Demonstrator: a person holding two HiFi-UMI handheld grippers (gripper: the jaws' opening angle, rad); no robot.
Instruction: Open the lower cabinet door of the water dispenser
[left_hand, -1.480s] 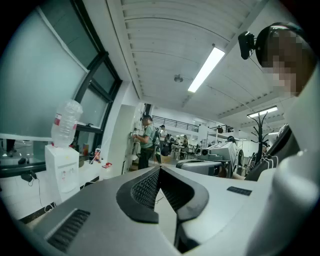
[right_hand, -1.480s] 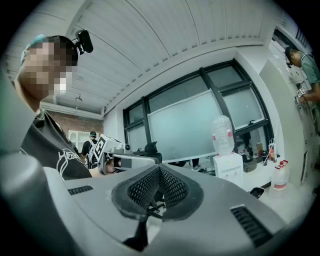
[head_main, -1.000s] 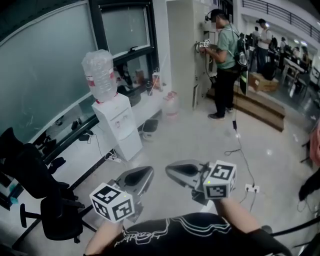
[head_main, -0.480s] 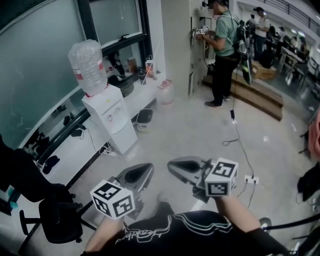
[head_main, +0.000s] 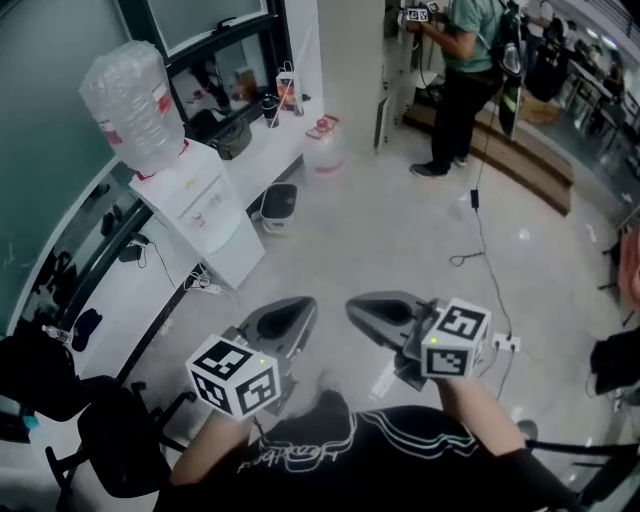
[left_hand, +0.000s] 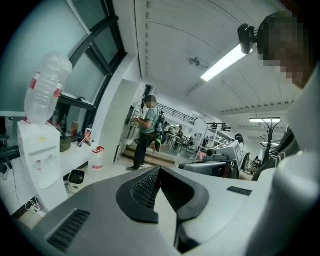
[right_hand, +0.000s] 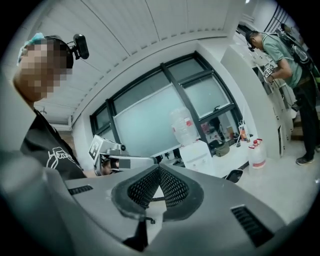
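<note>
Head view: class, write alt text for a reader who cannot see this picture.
A person holds two grey grippers, the left gripper and the right gripper, both shut and empty, over a pale floor and well short of a white water dispenser at upper left, which carries a clear bottle on top.
</note>
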